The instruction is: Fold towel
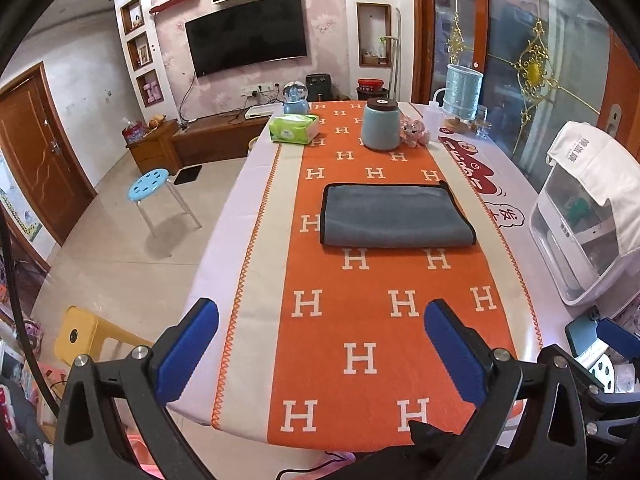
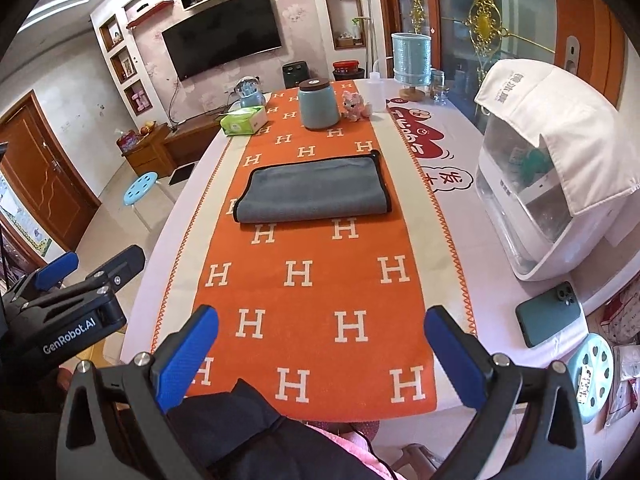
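Fingers point(image 1: 188, 344) of the left gripper point(image 1: 320, 344) stand wide apart and empty over the desk's point(image 1: 240, 208) near end; the right gripper point(image 2: 320, 344) likewise. Well ahead, the towel point(image 1: 396, 216) lies flat on the orange runner point(image 1: 360, 320), apparently folded once already. It looks soft, light and limp, so pinching its black-edged corners should serve best. White "H" letters pattern the runner; "GenRobot.AI" is legible on the left gripper's side.
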`<state>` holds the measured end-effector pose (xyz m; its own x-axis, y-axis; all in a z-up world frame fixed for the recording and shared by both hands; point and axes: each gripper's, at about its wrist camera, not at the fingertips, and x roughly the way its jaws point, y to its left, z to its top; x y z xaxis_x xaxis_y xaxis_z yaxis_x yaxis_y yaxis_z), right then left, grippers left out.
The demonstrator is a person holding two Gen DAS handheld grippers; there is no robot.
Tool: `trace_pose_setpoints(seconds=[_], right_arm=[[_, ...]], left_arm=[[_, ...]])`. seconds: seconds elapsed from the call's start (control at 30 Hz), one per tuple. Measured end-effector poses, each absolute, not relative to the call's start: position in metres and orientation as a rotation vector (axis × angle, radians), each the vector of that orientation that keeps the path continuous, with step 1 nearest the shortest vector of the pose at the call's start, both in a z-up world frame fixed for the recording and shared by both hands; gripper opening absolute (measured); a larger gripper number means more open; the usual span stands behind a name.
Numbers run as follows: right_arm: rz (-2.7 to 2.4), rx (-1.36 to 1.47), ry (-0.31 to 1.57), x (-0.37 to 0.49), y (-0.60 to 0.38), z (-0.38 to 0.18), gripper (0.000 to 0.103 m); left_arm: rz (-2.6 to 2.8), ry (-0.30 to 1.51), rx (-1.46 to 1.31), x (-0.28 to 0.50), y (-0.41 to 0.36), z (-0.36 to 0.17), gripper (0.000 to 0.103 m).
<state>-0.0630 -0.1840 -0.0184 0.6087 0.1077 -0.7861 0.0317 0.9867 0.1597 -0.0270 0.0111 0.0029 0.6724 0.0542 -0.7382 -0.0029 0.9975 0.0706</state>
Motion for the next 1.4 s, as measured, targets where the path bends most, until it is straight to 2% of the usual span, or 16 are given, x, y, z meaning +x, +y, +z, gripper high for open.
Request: trace_pose_setpoints(seconds=[1.4], right_arm=[[0.036,0.157,0.957,-0.041,-0.18,-0.03,0.103]], left_arm=[[-0.011,0.849,0.064,0.001,0.0,-0.008,0.102]])
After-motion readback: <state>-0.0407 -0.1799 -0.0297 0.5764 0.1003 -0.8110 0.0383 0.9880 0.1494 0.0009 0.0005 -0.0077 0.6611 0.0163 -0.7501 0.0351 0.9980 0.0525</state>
